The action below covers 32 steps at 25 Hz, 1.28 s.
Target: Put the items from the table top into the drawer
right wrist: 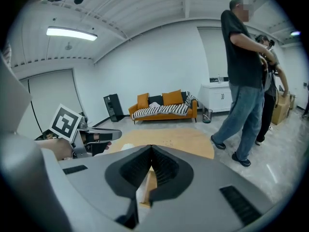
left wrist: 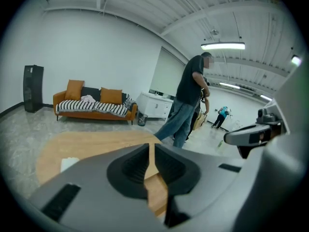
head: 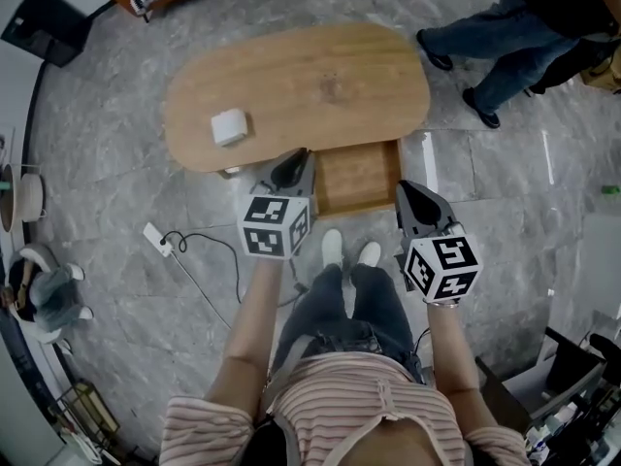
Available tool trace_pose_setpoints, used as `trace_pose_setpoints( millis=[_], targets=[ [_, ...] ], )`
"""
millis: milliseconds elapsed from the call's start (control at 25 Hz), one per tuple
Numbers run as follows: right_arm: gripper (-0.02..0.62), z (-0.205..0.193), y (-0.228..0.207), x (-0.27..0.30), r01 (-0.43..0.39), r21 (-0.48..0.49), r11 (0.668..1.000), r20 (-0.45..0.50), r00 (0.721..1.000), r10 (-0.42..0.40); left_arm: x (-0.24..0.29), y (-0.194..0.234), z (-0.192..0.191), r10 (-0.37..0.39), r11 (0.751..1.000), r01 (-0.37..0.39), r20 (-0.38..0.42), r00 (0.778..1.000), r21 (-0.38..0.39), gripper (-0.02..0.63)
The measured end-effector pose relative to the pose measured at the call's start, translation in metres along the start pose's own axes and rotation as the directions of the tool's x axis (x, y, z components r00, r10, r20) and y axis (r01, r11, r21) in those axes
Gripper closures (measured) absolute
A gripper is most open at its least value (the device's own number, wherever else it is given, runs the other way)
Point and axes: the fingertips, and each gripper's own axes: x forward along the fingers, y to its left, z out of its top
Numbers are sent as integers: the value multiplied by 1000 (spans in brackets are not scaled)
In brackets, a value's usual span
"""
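The table has a smooth top of light wood with a rounded, bean-like outline. On it, toward your left, lies a small white block with soft corners and a matt surface. Its material I cannot tell. Under the near edge of the table the drawer stands pulled out toward you. It is a shallow rectangular box of a somewhat darker wood. The white block is left of the drawer and apart from it.

You hold both grippers out in front of your body, pointing forward and a little down. The left gripper is of grey matt plastic with dark ribbed pads. Its jaws are closed with only a thin slit between them, and nothing is in them. In the head view its tip shows at the table's near edge, just left of the drawer. The right gripper is closed and empty too, just beside the drawer's right corner. Each carries a white cube with black square markers.

The floor is of grey, marble-like polished tiles, and a white power strip lies on it at your left. Beyond the table, an orange sofa with a striped blanket stands by a white wall. A person in a dark shirt and jeans stands near the table's right end.
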Motion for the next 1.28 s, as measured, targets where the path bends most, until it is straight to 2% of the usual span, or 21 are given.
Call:
trace_pose_setpoints(
  millis=[200,320,480,680,920,1280],
  targets=[
    [586,-12,-17,32,-17,5,1000,-46,999,17,37,22,-16,50,999,-50,-40,998,3,587],
    [586,-28,-33,57,-31,9,999,-73,997,31,70,37,-36,77,997,-76,-79,994,18,544],
    [586,-39,-60,86,-45,4,999,-104,994,45,119,60,-51,110,993,-104,-124,986,53,522],
    [586,-57,-94,125,-57,8,998,-154,986,57,182,96,-75,175,983,-161,-184,967,90,503],
    [586,-85,-121,178,-89,21,996,-209,974,91,245,124,-108,203,975,-174,-246,948,137,502],
    [586,-120,-132,256,-147,23,989,-247,958,148,303,161,-154,246,964,-196,-326,913,179,497]
  ],
)
